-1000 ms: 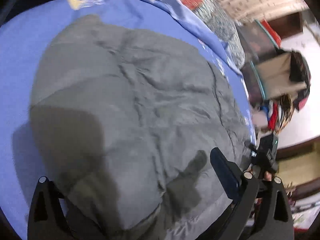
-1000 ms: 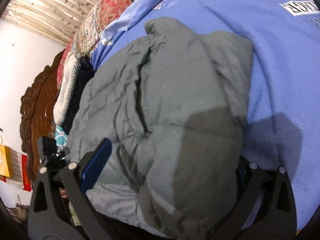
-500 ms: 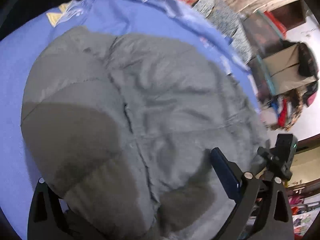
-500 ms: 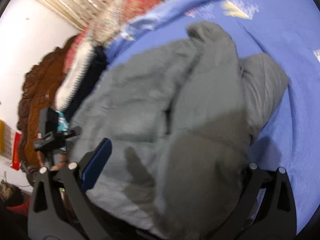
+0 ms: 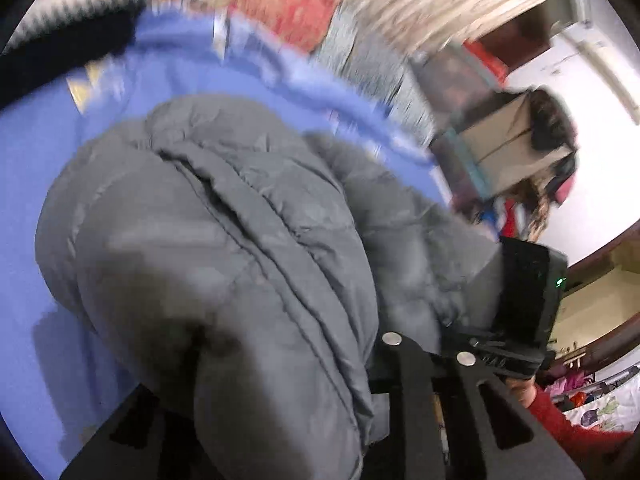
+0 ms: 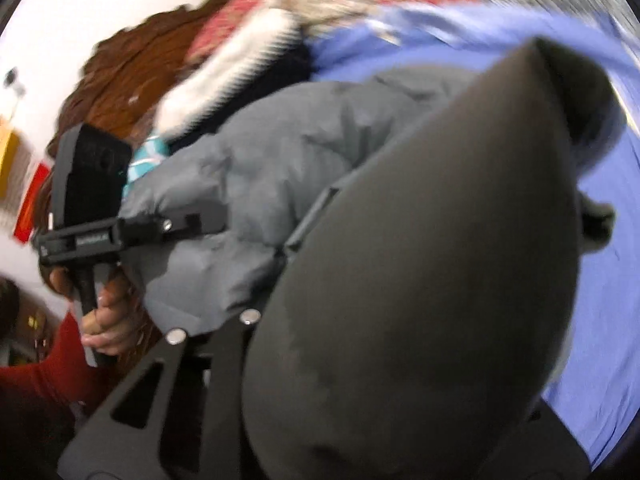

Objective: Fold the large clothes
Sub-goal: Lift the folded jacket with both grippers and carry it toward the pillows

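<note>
A grey puffer jacket (image 5: pixel 240 240) lies bunched on the blue bed sheet (image 5: pixel 32 184). In the left wrist view my left gripper (image 5: pixel 276 396) is shut on a thick fold of the jacket, and the fabric bulges up between its jaws. In the right wrist view my right gripper (image 6: pixel 384 364) is shut on the jacket (image 6: pixel 420 280) too, and a dark fold fills most of that view. Each gripper shows in the other's view, the right one (image 5: pixel 520 312) and the left one (image 6: pixel 92 200), both at the jacket's near edge.
A carved wooden headboard (image 6: pixel 132 80) and a white and dark garment (image 6: pixel 240 64) are at the bed's head. A patterned quilt (image 5: pixel 288 4) lies along the far side. A cardboard box (image 5: pixel 508 152) and piled clothes stand beyond the bed.
Both grippers have closed on the jacket's near edge and lifted it, rolling the fabric up and toward the far side. Both views have tilted upward and blurred.
</note>
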A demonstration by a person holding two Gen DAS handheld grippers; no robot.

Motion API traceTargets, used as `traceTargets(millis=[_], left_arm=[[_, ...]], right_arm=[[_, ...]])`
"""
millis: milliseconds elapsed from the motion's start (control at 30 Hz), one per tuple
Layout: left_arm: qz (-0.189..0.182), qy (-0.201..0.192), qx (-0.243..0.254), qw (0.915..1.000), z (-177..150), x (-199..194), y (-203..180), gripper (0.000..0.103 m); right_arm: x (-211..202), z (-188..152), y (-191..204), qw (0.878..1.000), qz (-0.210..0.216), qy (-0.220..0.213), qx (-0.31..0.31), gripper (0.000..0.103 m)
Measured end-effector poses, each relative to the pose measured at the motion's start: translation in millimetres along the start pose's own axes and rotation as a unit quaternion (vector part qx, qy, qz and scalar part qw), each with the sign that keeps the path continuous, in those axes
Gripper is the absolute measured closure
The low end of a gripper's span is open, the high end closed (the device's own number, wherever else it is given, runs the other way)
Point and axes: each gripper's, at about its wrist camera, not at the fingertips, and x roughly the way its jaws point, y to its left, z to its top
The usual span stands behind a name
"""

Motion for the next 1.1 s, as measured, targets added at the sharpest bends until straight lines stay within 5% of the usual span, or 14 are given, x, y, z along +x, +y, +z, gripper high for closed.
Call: traceTargets(millis=[300,633,767,800,867,933,1100], left_arm=[[0.027,-0.169,0.028,0.9849,81,-170,33,0.058],[0.151,-0.300,0.042,0.9409,231,-278,127,0.058],[0.228,-0.302,-0.019,0.9253,279,-270,218,0.057],[0.260,-0.294,-0.048,0.9186,286,-263,249,0.057],[0.322,-0.258,-0.099,0.9056,293,-249,301,0.055],[0.382,-0.216,-0.139,0.8878,296,-231,345,0.050],[0.399,-0.222,-0.128,0.8807,298,-238,348,0.040]], right_arm=[[23,128,146,0.981,0.024,-0.072,-0.176,0.078],[127,338,266,0.947,0.020,-0.127,-0.294,0.078],[210,400,256,0.963,-0.021,-0.095,-0.250,0.076],[230,408,250,0.968,-0.036,-0.083,-0.235,0.070],[272,421,225,0.977,-0.083,-0.055,-0.187,0.037],[307,432,190,0.983,-0.131,-0.044,-0.116,0.031],[312,442,131,0.997,-0.059,-0.048,0.034,0.022]])
